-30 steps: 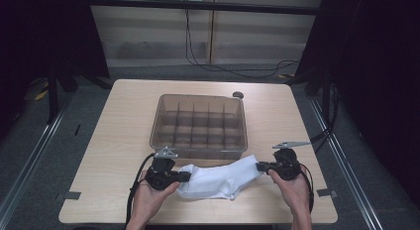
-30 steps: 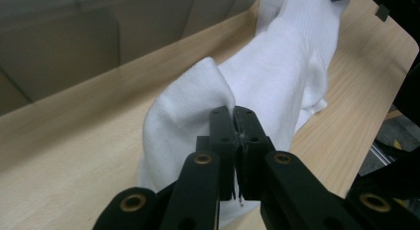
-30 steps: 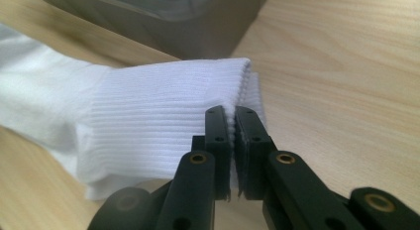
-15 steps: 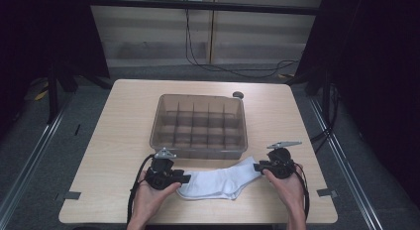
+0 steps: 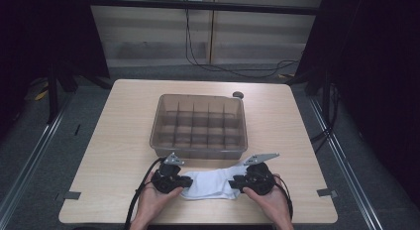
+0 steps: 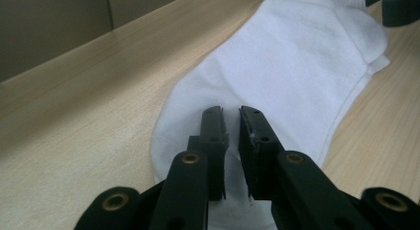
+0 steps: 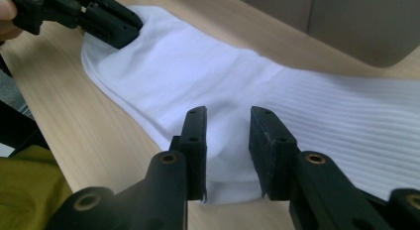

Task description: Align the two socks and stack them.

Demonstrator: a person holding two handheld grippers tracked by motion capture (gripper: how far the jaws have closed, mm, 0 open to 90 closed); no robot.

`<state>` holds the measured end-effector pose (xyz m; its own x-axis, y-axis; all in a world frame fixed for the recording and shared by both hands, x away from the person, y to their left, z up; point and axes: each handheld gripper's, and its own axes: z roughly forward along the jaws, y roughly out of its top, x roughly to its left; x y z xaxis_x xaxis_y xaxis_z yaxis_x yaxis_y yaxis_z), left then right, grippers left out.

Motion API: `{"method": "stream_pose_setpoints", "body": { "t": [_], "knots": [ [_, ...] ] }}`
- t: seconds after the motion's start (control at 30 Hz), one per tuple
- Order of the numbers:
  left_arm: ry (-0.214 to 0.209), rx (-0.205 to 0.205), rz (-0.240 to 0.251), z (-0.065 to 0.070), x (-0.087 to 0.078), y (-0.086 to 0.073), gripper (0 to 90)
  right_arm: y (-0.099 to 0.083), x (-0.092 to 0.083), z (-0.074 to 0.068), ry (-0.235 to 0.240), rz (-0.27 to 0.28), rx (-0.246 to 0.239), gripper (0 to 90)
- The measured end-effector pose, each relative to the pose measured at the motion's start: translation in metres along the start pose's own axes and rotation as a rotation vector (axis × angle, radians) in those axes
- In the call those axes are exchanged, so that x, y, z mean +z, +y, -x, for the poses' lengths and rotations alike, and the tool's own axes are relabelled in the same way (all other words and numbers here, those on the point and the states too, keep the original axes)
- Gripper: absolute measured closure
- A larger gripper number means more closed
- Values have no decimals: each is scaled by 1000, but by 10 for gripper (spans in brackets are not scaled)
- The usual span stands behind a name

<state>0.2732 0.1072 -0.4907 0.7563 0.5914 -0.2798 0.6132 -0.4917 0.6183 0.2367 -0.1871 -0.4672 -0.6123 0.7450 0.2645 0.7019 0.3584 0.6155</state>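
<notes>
Both of your grippers, left (image 5: 187,182) and right (image 5: 235,182), have fingers slightly parted over the white ribbed sock (image 5: 210,184) lying on the bench (image 5: 119,136); closing shallowly could pinch 1 layer and slip.

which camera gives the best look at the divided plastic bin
The high view: the clear divided bin is seen whole from above, its grid of compartments empty, beyond the white sock. The right gripper view catches just a corner of its wall; the left gripper view looks along the sock instead.
</notes>
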Motion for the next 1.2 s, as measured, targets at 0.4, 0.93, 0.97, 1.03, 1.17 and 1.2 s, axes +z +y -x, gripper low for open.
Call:
{"method": "stream_pose_setpoints", "body": {
  "t": [0.4, 0.93, 0.97, 1.03, 1.17, 1.2],
  "knots": [
    [44, 22, 11, -5, -3, 0, 734, -9, 11, -2, -21, -43, -3, 875],
    [94, 23, -13, -3, -12, 0, 641, -18, -5, 7, 33, 28, 32, 683],
    [91, 30, -8, -3, -14, 1, 668, -15, -11, 11, 29, 66, 50, 730],
    [66, 40, 5, -2, -16, 3, 742, -10, -17, 17, -6, 96, 59, 785],
    [43, 54, 13, -2, -14, 10, 793, -3, -18, 39, -153, 97, 109, 785],
    [56, 70, 3, -2, -10, 11, 792, -3, -17, 42, -167, 108, 108, 770]
  ]
}}
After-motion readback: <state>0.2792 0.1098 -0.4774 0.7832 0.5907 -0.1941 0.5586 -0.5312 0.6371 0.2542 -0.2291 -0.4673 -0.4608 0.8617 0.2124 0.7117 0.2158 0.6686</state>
